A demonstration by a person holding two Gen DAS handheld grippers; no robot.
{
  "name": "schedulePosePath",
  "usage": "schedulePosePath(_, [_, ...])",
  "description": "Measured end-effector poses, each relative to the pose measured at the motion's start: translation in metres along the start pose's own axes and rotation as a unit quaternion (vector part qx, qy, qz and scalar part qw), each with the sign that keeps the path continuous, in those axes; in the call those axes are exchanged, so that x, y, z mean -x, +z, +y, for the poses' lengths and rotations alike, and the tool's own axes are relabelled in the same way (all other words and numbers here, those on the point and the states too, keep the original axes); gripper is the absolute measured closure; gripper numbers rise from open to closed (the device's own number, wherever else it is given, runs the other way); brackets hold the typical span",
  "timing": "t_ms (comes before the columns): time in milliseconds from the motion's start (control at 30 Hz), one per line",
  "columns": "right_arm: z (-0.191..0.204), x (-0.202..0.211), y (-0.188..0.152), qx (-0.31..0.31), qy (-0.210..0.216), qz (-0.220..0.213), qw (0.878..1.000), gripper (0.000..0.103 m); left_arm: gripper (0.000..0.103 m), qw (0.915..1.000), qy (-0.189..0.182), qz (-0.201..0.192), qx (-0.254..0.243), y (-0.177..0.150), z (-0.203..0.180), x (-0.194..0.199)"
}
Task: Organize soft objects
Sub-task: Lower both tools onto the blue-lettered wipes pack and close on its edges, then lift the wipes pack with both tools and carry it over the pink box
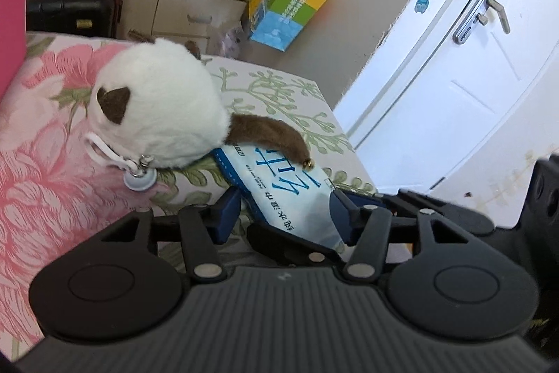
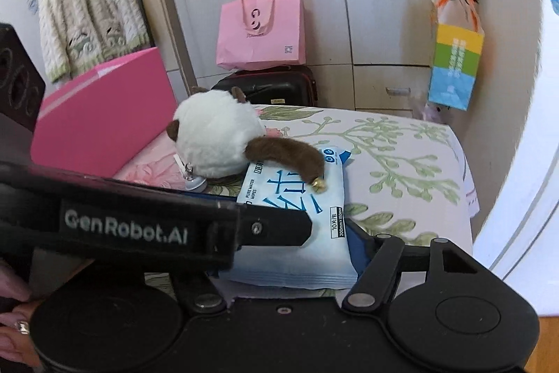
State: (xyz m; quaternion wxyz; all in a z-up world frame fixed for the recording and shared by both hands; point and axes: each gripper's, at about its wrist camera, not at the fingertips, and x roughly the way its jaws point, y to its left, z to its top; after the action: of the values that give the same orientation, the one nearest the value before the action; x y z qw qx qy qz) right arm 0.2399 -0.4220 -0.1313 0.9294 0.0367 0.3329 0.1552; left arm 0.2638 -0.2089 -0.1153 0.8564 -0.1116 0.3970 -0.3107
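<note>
fingers (image 1: 230, 215) of the left gripper (image 1: 284, 212) pinch the near end of the wipes pack (image 1: 279, 184) on the bed (image 1: 297, 100), likely to slide it from under the plush toy (image 1: 157, 107), while the right gripper (image 2: 297, 254) straddles it, apparently without pressing.

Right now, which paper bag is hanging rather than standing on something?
The multicoloured bag, hung by orange ribbons against the wardrobe; the pink bag stands on the black suitcase.
</note>
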Motion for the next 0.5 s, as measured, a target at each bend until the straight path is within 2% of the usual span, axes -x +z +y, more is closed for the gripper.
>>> schedulePosePath(133, [0.001,0.006,-0.004,-0.034,0.002,-0.002,0.999,0.03,0.046,0.9996,-0.008,0.014,0.022,-0.003,0.001,0.004])
schedulePosePath(233, [0.003,0.012,-0.007,-0.06,0.007,-0.003,0.998,0.03,0.037,0.9988,-0.031,0.034,0.018,-0.008,-0.004,0.006])
schedulePosePath(333, [0.013,0.018,-0.012,-0.056,-0.002,-0.003,0.998,0.031,0.043,0.999,-0.026,0.033,0.015,-0.014,-0.008,0.011])
schedulePosePath(400, [0.017,0.022,-0.016,-0.055,-0.01,-0.004,0.998,0.031,0.053,0.9995,-0.016,0.028,0.004,-0.02,-0.01,0.016])
schedulePosePath(500, [0.022,0.03,-0.023,-0.056,-0.017,-0.003,0.998,0.031,0.056,0.9992,-0.02,0.035,0.001,-0.027,-0.009,0.025])
